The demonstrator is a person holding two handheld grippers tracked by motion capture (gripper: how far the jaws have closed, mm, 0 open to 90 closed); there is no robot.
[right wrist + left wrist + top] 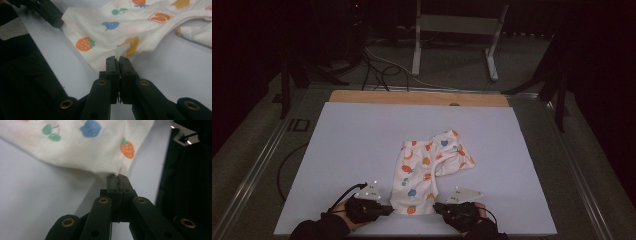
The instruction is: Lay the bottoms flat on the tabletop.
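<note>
Both tools have pinched the little shirt's near edge.
The left tool and right tool each grip a corner of the shirt; it lies crumpled on the desk, not yet spread flat.

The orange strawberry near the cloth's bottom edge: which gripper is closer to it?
Left. The left gripper pinches the cloth beside the strawberry; the right gripper grips the opposite corner.

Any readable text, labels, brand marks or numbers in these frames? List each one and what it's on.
None readable.
Garment: printed with fruit pictures, strawberries and cherries among them, no lettering or tag visible.
Grey plates on the left gripper and right gripper: small light dots, no characters.
White table sheet: blank.
Small dark plate at the table's left edge: too small and dark to tell whether it bears any text.
</note>
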